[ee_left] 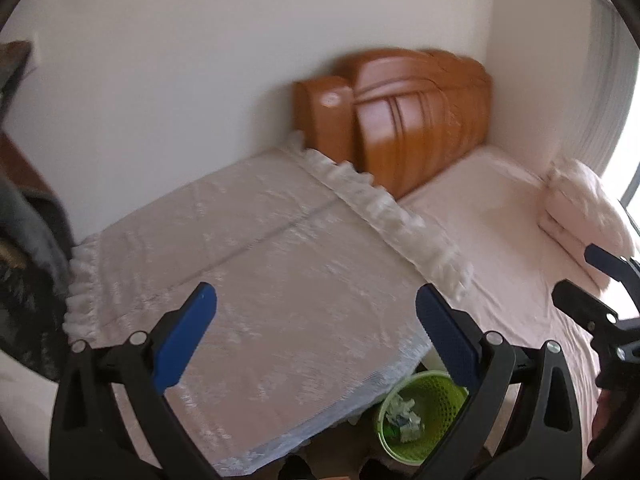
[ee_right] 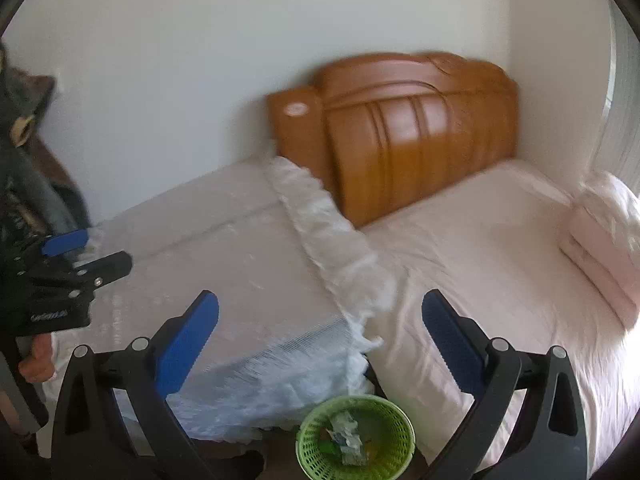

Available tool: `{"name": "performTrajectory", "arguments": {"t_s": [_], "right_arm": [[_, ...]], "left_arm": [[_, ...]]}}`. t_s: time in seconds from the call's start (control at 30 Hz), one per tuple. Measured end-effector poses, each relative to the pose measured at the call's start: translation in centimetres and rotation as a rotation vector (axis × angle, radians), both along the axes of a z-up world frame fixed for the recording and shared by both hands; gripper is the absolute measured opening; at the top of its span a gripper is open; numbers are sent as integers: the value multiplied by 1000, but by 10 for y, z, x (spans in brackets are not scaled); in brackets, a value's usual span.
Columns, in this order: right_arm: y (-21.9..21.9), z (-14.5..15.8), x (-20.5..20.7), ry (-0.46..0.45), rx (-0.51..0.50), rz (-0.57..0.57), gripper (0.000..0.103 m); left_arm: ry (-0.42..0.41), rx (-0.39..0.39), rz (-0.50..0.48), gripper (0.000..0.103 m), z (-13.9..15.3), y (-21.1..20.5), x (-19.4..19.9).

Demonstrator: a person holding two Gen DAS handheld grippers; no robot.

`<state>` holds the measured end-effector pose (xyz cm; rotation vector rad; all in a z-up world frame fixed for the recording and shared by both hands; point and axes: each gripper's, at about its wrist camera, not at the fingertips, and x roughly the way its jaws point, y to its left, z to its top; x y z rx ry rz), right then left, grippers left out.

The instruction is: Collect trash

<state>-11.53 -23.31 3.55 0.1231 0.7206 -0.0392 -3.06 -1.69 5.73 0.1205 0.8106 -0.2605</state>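
Note:
A green mesh waste basket [ee_left: 420, 416] stands on the floor between a covered table and the bed, low in both views; it also shows in the right wrist view [ee_right: 356, 436]. Crumpled wrappers [ee_left: 402, 416] lie inside it, and they show in the right wrist view [ee_right: 346, 436] too. My left gripper [ee_left: 316, 312] is open and empty above the table. My right gripper [ee_right: 320, 318] is open and empty above the gap over the basket. Each gripper shows at the edge of the other's view: the right one [ee_left: 580, 276] and the left one [ee_right: 92, 248].
A table under a pale lace cloth [ee_left: 256, 264] fills the left. A bed with a pink sheet [ee_right: 480, 264], an orange wooden headboard [ee_right: 404, 128] and a folded quilt [ee_right: 604, 240] fills the right. Dark clutter [ee_left: 24, 248] stands at the far left.

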Motion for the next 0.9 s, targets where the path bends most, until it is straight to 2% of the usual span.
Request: {"name": "performTrajectory", "arguments": {"t_s": [0.13, 0.3, 0.53, 0.9], "right_arm": [[20, 18, 15, -42, 4, 72, 101], [50, 42, 25, -97, -57, 125, 101], [76, 68, 33, -147, -32, 174, 101], [86, 70, 40, -144, -26, 183, 101]], "left_arm": [[-20, -10, 65, 96, 13, 17, 5], [-46, -8, 154, 96, 27, 37, 12], [-59, -12, 202, 96, 33, 49, 20], [-49, -17, 215, 96, 33, 52, 28]]}}
